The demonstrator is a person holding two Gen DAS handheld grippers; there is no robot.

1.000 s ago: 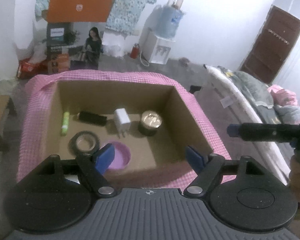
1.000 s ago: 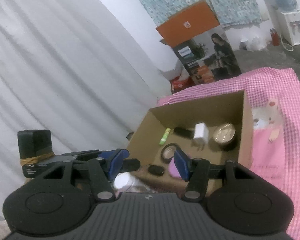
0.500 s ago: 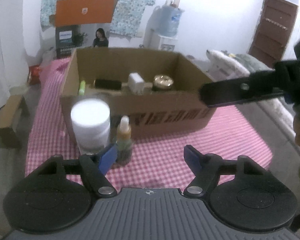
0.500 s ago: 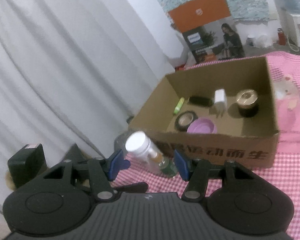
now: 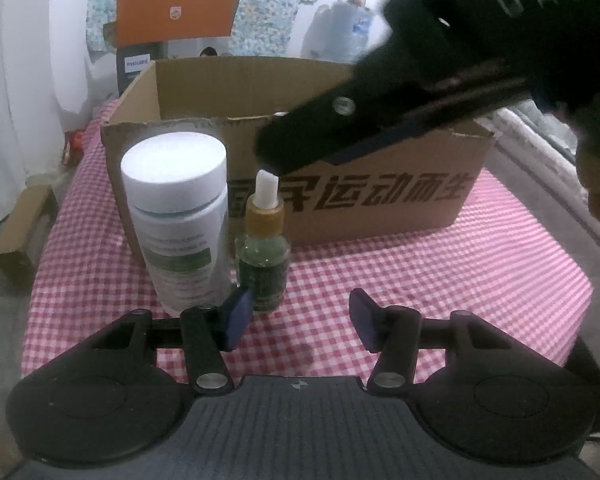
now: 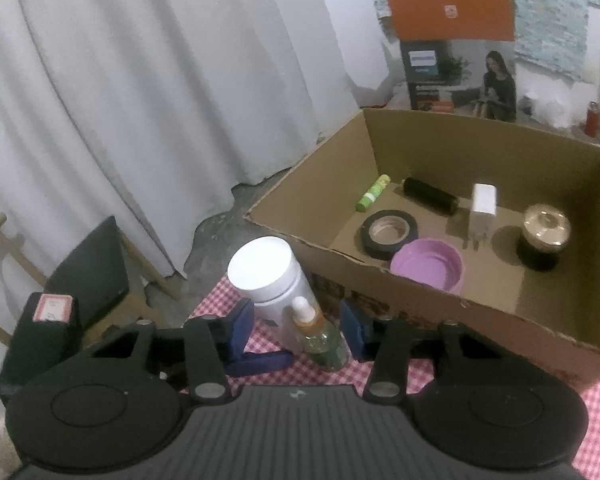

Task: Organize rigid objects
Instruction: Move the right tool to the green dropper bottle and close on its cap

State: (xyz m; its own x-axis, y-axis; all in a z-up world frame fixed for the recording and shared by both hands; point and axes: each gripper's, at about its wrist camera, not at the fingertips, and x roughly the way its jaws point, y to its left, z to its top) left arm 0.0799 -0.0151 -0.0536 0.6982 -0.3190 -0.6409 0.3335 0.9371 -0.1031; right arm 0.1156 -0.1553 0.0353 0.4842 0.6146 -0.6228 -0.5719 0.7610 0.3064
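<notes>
Dropper bottle [image 6: 320, 334] upright, tip up, between spread right gripper [image 6: 296, 326]; left gripper [image 5: 298, 316] spread.

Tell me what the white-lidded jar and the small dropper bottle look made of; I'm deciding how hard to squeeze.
White-lidded jar: looks like matte opaque plastic, evenly dull, with a printed label. Dropper bottle: clear and glossy with green contents showing through, glass or hard plastic; its white bulb looks rubbery above a tan collar.

Background: white curtain [image 6: 140, 100] at left; orange-lidded printed carton [image 6: 458, 52] against the far wall; water dispenser bottle [image 5: 340, 28]; wooden chair [image 6: 88, 280] on the floor.
</notes>
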